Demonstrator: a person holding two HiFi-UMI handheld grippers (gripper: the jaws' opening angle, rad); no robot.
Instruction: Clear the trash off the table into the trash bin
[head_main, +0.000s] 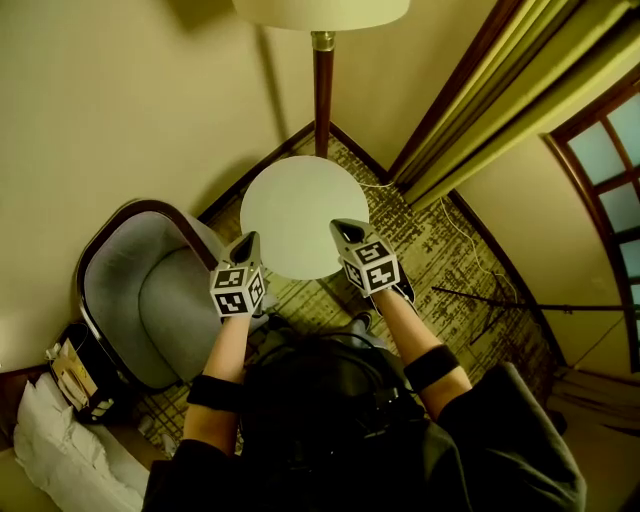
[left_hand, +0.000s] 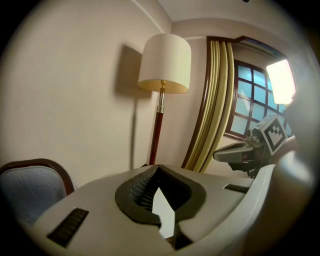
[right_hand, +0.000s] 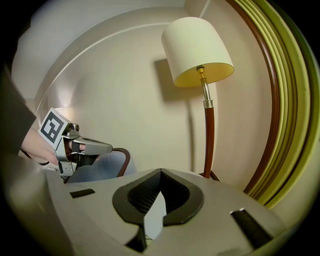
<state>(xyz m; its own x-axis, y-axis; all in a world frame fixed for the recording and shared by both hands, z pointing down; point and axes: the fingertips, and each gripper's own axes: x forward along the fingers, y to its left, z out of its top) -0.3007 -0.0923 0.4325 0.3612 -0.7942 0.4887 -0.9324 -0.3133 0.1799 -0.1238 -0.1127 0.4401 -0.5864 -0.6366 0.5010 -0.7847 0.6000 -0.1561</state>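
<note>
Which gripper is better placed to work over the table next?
Right, slightly. The right gripper points over the table; the left gripper sits at its edge, near the chair. Both are shut, empty.

- One round white tabletop (head_main: 295, 210)
- One floor lamp (head_main: 322, 90), cream shade, reddish-brown pole
- One grey-cushioned, dark-framed armchair (head_main: 150, 300)
- Two grey tongs: left tongs (head_main: 243, 247), right tongs (head_main: 348, 233)
</note>
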